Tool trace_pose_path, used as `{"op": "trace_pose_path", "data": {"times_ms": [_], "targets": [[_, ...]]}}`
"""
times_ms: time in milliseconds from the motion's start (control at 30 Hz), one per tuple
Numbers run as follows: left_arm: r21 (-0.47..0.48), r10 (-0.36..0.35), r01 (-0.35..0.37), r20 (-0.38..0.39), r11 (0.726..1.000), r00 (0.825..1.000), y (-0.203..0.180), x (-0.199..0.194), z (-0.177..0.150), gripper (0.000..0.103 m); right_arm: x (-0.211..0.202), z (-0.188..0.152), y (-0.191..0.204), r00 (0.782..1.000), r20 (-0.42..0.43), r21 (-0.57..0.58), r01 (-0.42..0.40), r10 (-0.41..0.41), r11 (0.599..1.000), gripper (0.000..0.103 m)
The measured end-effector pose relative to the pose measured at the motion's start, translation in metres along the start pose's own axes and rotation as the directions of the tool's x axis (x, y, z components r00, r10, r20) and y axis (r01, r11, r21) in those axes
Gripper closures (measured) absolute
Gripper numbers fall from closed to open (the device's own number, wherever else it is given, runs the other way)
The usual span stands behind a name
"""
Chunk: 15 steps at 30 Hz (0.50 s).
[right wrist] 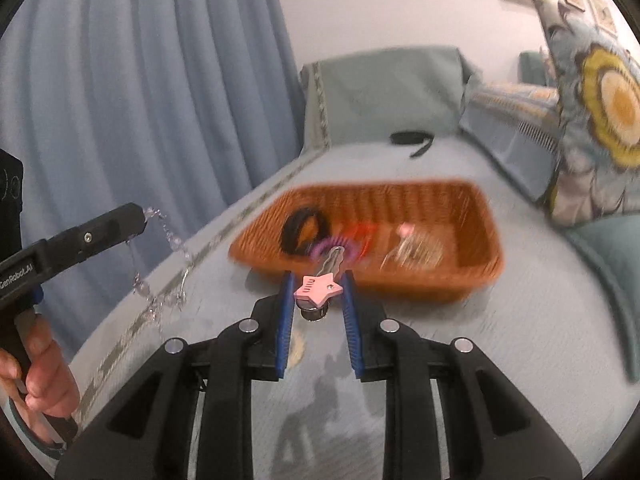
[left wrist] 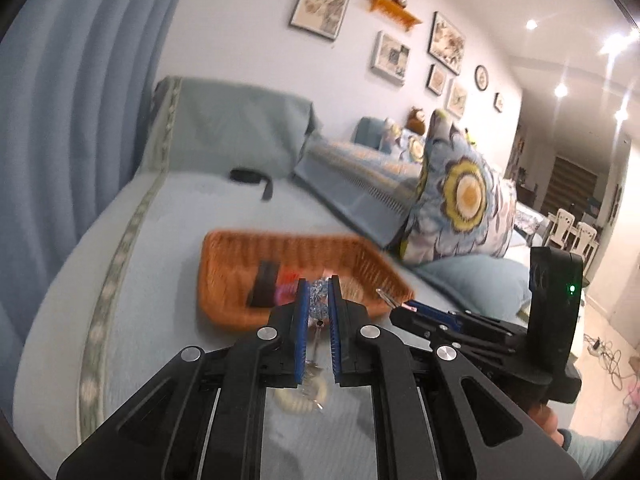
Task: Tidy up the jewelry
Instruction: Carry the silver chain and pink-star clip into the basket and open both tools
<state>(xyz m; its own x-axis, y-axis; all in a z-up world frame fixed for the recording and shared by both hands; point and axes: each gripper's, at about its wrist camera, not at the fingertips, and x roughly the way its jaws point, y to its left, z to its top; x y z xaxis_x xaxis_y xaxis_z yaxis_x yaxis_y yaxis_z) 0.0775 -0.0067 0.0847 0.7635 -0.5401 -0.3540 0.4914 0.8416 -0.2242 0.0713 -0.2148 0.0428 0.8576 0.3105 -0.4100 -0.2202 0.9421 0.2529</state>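
Jewelry is split between the two grippers and a basket. A clear crystal bead chain (right wrist: 160, 248) hangs from the tip of the left gripper (left wrist: 318, 300), whose blue pads are pinched on it, the strand dangling above the near left edge of the blue-grey sofa cover (right wrist: 520, 320). The right gripper (right wrist: 316, 292) clamps a pink star hair clip (right wrist: 319, 289), its metal prongs pointing toward the basket. Just beyond both tips sits an orange wicker basket (right wrist: 476, 236) on the cover, blurred by motion; inside it lie a black band (right wrist: 300, 228), a purple ring, something red and a pale pinkish piece, too smeared to name. On the cover below the grippers lies a cream coiled hair tie (left wrist: 298, 398). Farther back, near the backrest, is a black strap (right wrist: 412, 138). A floral cushion (left wrist: 456, 200) leans at the right edge, and blue curtains (right wrist: 140, 80) hang to the left.
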Motion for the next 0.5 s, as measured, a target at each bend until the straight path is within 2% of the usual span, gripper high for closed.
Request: {"op": "trace_pose_path", "data": {"times_ms": [100,233,400,500], "targets": [[0.006,-0.019,0.019,0.019,1.0,1.0,-0.005,0.025,0.021,0.096,0.01,0.02,-0.012,1.0,0.008,-0.003,0.03,-0.03,1.0,0.082],[-0.025,-0.035,0.036,0.013,0.999,0.999,0.0,0.065,0.032,0.096,0.045,0.042,-0.031,0.998,-0.039,0.005,0.058,-0.058,0.998,0.082],[-0.052,-0.014,0.012,-0.05,0.999,0.999,0.013,0.122,0.021,0.096,0.092,0.043,-0.046,0.986,-0.137,-0.003,0.101,-0.1,0.995,0.082],[-0.024,0.014,-0.016,-0.087,1.0,0.996,0.019,0.145,0.004,0.096,0.111,0.037,-0.053,0.975,-0.174,-0.038,0.132,-0.137,0.99,0.082]]}}
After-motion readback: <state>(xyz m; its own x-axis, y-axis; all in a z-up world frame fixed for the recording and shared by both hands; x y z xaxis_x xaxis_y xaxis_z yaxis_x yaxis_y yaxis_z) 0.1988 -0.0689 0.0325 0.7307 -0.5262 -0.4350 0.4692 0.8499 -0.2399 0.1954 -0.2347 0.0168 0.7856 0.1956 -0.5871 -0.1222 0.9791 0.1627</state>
